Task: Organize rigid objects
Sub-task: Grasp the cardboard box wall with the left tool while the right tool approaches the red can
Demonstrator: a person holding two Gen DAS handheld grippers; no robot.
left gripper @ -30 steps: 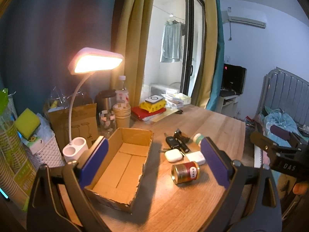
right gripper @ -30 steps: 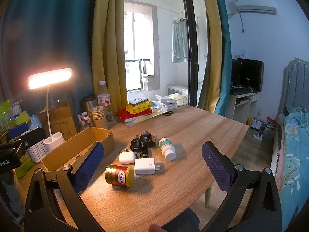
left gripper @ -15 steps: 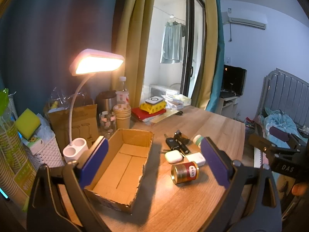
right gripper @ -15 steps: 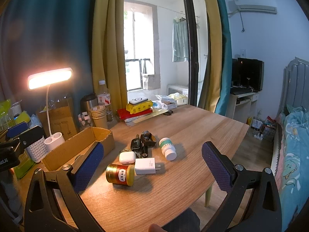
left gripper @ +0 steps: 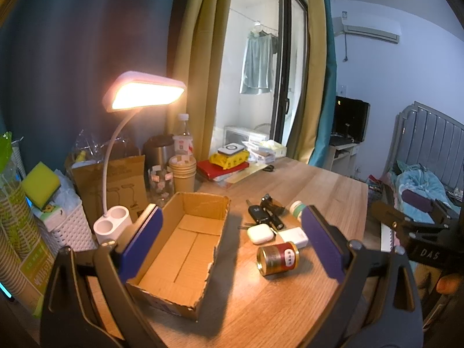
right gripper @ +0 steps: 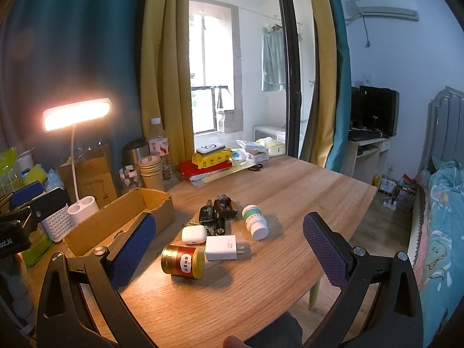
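An empty cardboard box [left gripper: 185, 246] [right gripper: 116, 220] lies open on the wooden table [right gripper: 290, 191]. To its right sits a cluster: a red-and-gold tin [left gripper: 277, 258] [right gripper: 183, 261] on its side, a white charger plug [left gripper: 293, 236] [right gripper: 221, 248], a white earbud case [left gripper: 260, 233] [right gripper: 193, 234], black car keys [left gripper: 262, 211] [right gripper: 216, 213] and a white pill bottle [right gripper: 254, 221] [left gripper: 297, 207] with a green label. My left gripper [left gripper: 230, 242] hovers open over the box's right wall. My right gripper [right gripper: 229, 253] is open above the tin and plug. Neither holds anything.
A lit desk lamp [left gripper: 145, 92] stands behind the box, with a white basket [left gripper: 68, 226], paper cups [left gripper: 182, 172], a jar [left gripper: 161, 184], a water bottle [left gripper: 182, 142] and stacked books [right gripper: 211, 163] along the back. A bed [right gripper: 443, 203] lies beyond the table's right edge.
Almost nothing has moved. The right wrist view has drifted slightly, so the tin sits a touch further right in it. Both grippers stay open.
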